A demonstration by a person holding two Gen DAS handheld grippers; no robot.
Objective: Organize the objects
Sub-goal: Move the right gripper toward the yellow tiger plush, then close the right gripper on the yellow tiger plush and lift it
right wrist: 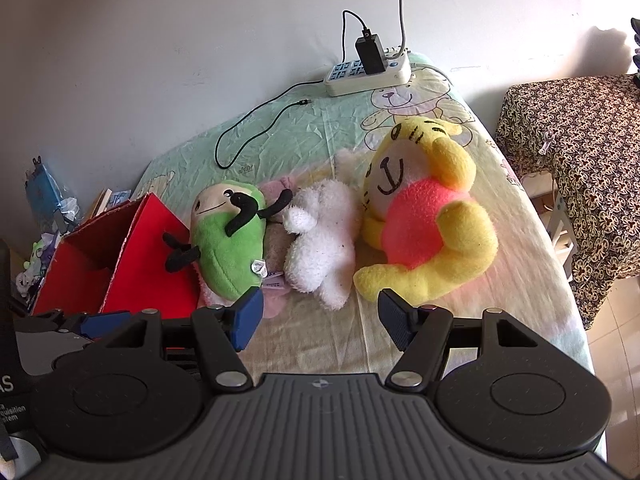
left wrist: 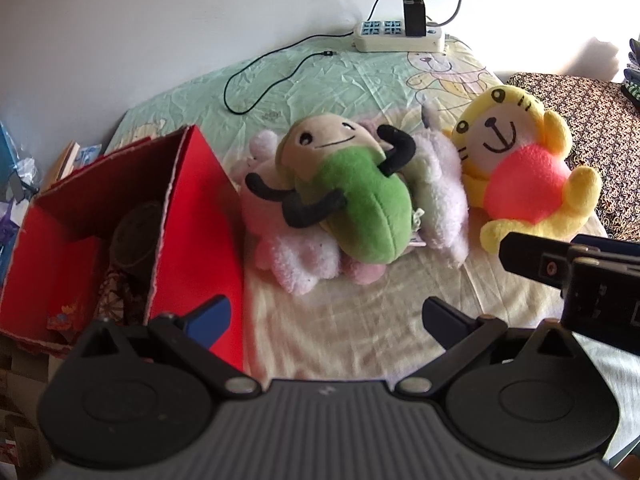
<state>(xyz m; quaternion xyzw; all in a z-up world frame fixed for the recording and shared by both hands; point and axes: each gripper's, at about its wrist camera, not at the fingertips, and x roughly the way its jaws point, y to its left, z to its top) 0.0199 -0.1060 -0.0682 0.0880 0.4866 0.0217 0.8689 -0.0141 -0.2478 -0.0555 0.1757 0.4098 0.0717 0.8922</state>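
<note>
Plush toys are lying in a cluster mid-bed on a pastel cartoon bedsheet (left wrist: 360, 320). Green plush (left wrist: 360, 204) w/ beige face & black limbs is sprawling on top of a pink-white fluffy plush (left wrist: 296, 256), touching it. Yellow tiger plush (left wrist: 532, 168) w/ a pink-red belly is sitting just beside them on the right, leaning tilted in the right wrist view (right wrist: 424, 216). In that view the white fluffy plush (right wrist: 320, 236) is lying between the green plush (right wrist: 228, 240) & the tiger, touching both.

Red box (left wrist: 132, 232) is standing open-topped at the bed's left edge, just beside the green plush; something dark is inside, can't tell what.

Left gripper (left wrist: 326, 320) is hovering over bare sheet in front of the toys, its 2 blue-padded fingers spread wide, nothing between them. Right gripper (right wrist: 320, 316) is likewise hanging w/ fingers apart, holding nothing, near the white plush's lower end.

White power strip (left wrist: 398, 36) is sitting at the bed's far edge by the wall, w/ a black charger (left wrist: 414, 16) plugged in & a black cable (left wrist: 256, 88) looping over the sheet. Patterned brown cloth (right wrist: 580, 160) is draping furniture to the right, apart from the bed.
</note>
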